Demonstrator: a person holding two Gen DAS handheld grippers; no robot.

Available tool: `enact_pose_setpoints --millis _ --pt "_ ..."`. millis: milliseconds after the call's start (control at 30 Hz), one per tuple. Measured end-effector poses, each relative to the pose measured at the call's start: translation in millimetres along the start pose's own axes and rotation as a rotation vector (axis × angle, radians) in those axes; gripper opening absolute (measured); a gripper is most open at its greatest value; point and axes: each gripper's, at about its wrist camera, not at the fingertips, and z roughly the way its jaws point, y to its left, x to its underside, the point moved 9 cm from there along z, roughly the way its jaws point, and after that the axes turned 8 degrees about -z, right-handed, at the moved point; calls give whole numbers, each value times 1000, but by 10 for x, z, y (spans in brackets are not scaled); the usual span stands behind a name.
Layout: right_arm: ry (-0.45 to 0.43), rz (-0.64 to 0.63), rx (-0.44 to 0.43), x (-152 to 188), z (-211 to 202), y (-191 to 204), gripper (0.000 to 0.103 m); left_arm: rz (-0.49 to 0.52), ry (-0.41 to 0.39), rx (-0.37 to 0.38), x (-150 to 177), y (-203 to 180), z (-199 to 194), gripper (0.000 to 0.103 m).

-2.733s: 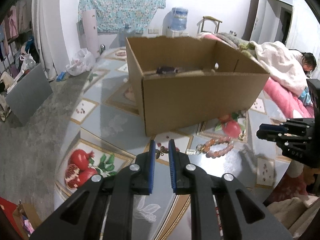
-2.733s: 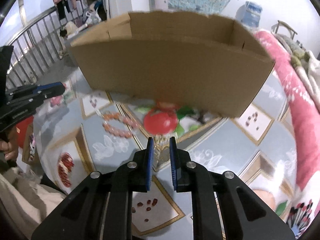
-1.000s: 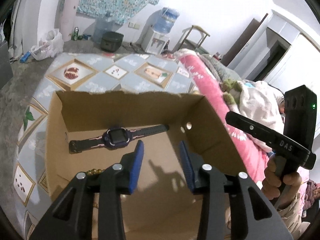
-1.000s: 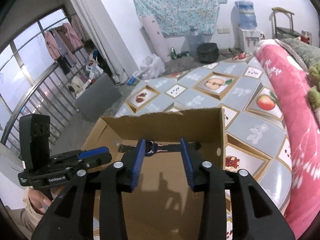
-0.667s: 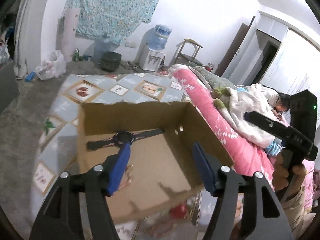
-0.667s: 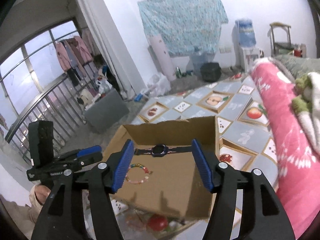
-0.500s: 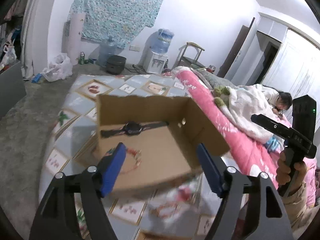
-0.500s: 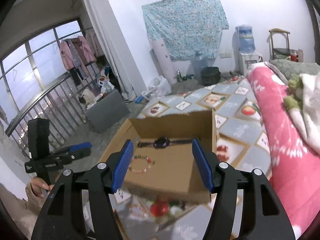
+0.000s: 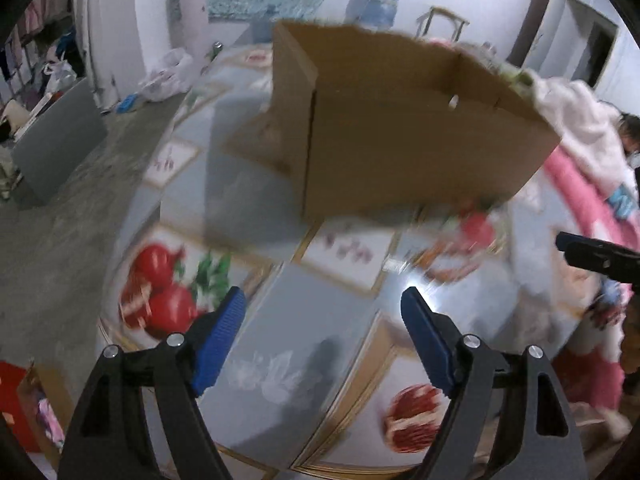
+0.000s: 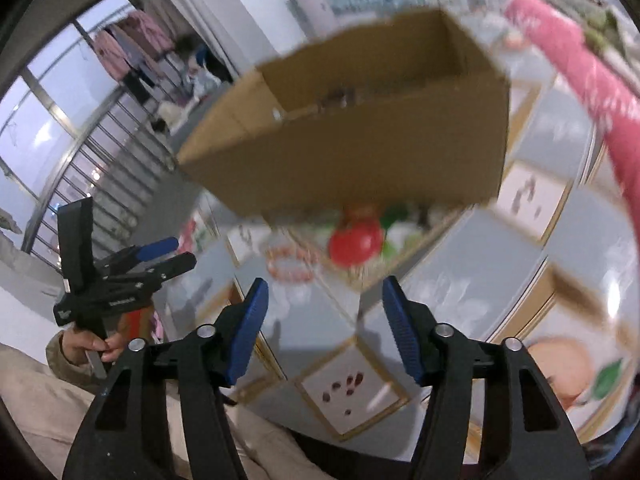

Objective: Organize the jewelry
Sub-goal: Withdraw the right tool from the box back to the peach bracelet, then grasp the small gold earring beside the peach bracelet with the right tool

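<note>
Both views are smeared by motion. A brown cardboard box (image 9: 400, 120) (image 10: 360, 148) stands on the fruit-patterned table cover (image 9: 312, 320). In front of it lies a pink bead bracelet (image 10: 290, 266), only a blur (image 9: 452, 260) in the left wrist view. A dark blurred thing (image 10: 340, 98) shows inside the box. My left gripper (image 9: 322, 298) hangs over the cover short of the box, its jaws opening with nothing between them. My right gripper (image 10: 325, 285) points at the bracelet from the near side, its jaws closing on nothing. Each gripper also shows in the other's view: left (image 10: 160, 256), right (image 9: 592, 256).
A pink blanket (image 10: 592, 88) runs along the table's right side, and a person (image 9: 628, 136) lies beyond it. A hand (image 10: 92, 344) holds the left gripper. A grey board (image 9: 60, 136) leans on the floor at left, near a railing (image 10: 100, 168).
Both grippers have come down from over the open box to low in front of it. The box's inside has mostly dropped from sight. Both pairs of jaws stand wider than a second ago.
</note>
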Motion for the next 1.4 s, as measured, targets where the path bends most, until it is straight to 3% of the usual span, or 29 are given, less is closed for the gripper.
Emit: enact_pose_setpoints --millis 133,233,333,500,600,1100,1400 --pt "33 -4 34 88 167 22 49 -5 19 12 184 -6 186 78" --pt "39 -2 45 83 216 33 46 41 -22 14 157 -99 194 77" --pt "37 -18 90 108 236 -10 40 98 -81 24 86 -221 149 74" --pt "25 -40 177 68 225 -165 38 163 -73 -1 45 -333 279 61" --pt "27 -57 200 32 237 -223 37 190 -76 1 27 -387 323 59" --pt "33 -265 283 -131 381 -4 20 202 -98 22 -76 -422 404 58" --pt "80 -325 335 -81 517 -21 12 206 -102 28 -82 -425 415 58"
